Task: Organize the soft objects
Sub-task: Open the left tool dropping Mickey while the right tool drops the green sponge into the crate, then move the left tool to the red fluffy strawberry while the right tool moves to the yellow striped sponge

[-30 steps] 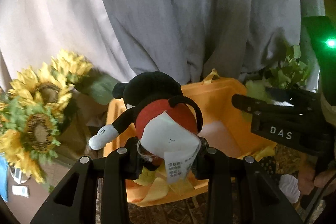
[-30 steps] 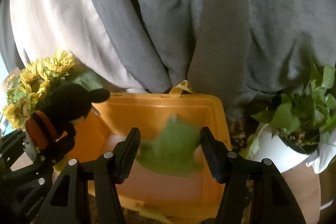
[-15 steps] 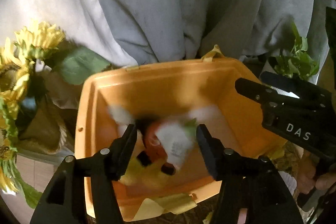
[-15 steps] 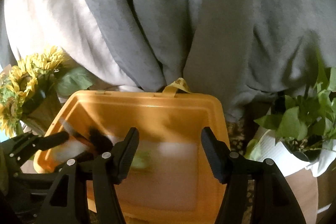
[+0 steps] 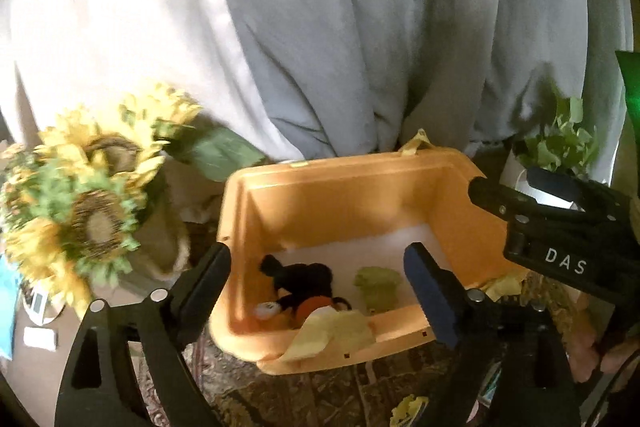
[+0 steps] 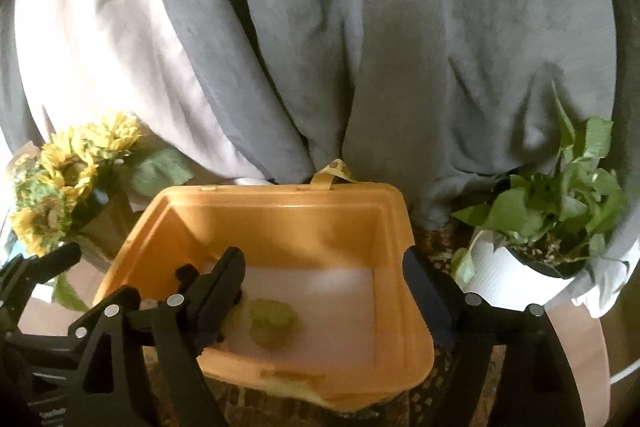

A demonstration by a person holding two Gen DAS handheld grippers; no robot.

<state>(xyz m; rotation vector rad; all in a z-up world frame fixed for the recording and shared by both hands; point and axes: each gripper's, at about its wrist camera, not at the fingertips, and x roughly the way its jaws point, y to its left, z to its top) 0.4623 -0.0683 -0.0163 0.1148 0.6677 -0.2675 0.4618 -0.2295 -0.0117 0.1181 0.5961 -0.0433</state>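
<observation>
grippers both hang over the orange plastic bin (image 5: 352, 187): left gripper (image 5: 316, 287) and right gripper (image 6: 324, 287) jaws spread, empty. black-and-red plush mouse (image 5: 304, 287) and green plush toy (image 6: 272, 321) lie inside.

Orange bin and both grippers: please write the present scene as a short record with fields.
container: orange bin, open top
contents: black and red plush toy; green soft toy, apart from each other on the pale floor of the bin
draped on near rim: yellow cloth
left gripper: jaws open, empty, above the bin
right gripper: jaws open, empty, above the bin
left of bin: sunflowers
right of bin: potted plant
behind: grey curtain
</observation>
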